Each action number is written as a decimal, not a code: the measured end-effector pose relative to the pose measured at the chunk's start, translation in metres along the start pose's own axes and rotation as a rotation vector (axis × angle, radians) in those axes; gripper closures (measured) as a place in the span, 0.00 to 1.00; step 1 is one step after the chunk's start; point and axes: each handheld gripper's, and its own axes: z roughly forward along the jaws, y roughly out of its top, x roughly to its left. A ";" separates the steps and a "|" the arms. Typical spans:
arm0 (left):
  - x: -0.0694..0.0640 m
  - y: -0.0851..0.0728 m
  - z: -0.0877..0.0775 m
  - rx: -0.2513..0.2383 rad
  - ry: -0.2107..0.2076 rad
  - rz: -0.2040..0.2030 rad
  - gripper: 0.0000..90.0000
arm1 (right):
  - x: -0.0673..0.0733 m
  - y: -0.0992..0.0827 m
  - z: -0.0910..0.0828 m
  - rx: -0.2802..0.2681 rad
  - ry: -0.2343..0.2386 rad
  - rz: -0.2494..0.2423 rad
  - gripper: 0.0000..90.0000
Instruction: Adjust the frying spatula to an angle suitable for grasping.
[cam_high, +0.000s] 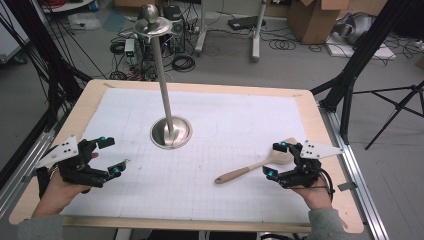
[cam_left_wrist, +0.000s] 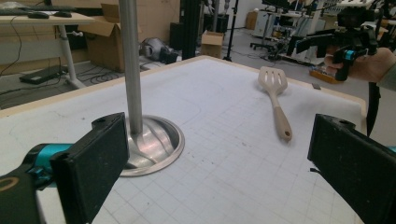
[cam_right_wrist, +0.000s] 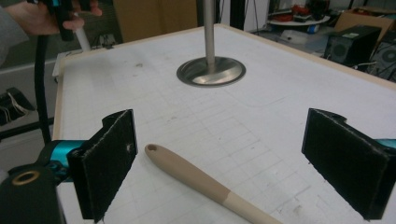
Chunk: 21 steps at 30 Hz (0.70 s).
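Right gripper (cam_high: 278, 159) is spread wide and empty, jaws straddling the spatula (cam_high: 252, 167) near its slotted head, apparently lined up to pinch it. Left gripper (cam_high: 106, 156) is likewise spread and empty, well apart, facing the stand (cam_high: 171, 131) at mid-table, presumably on standby.

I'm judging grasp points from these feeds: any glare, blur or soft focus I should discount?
High view: soft and low-detail, glare on the metal stand base. Left gripper view: near tongs slightly blurred, spatula fairly sharp. Right gripper view: spatula handle sharp, background soft; mild sheen on the base.
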 end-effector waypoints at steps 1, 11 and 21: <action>0.000 0.000 0.000 0.003 0.000 -0.001 0.07 | 0.000 -0.001 0.002 0.008 0.003 -0.001 0.10; -0.001 -0.006 -0.003 0.028 0.013 -0.007 0.07 | -0.006 -0.005 0.018 0.065 0.009 0.006 0.11; -0.002 -0.010 -0.009 0.038 0.030 -0.015 0.07 | -0.017 -0.009 0.025 0.115 0.020 0.025 0.37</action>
